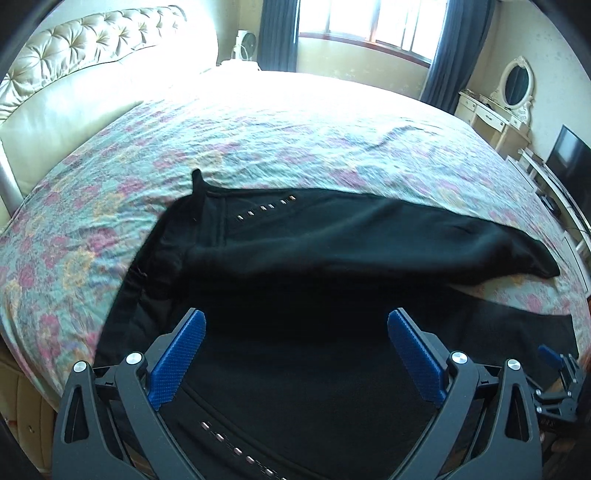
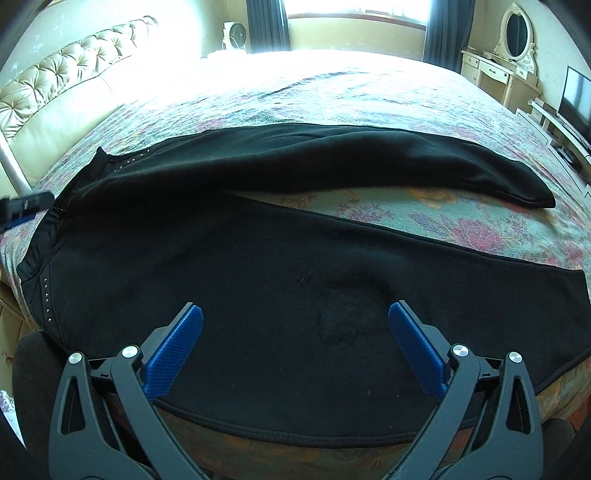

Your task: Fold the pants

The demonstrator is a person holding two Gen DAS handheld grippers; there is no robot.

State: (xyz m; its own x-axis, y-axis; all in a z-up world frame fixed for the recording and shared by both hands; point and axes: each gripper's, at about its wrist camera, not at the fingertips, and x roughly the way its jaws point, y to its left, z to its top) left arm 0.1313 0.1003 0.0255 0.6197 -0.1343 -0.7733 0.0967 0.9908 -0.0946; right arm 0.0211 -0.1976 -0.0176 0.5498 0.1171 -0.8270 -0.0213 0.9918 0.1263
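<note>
Black pants (image 1: 332,236) (image 2: 229,266) lie spread on the bed with the waistband at the left and the two legs running right, a wedge of bedspread between them. A row of small metal studs (image 1: 264,208) marks the hip. My left gripper (image 1: 295,325) hovers open over the waist end of the near leg, nothing between its blue pads. My right gripper (image 2: 295,321) hangs open above the middle of the near leg, also holding nothing. The right gripper (image 1: 557,363) also shows at the right edge of the left wrist view.
The floral bedspread (image 1: 258,140) covers a large bed with a tufted cream headboard (image 1: 85,48) at the left. A cream dressing table with an oval mirror (image 2: 515,33) and a television (image 2: 576,96) stand at the right. A window with dark curtains (image 1: 365,22) is behind.
</note>
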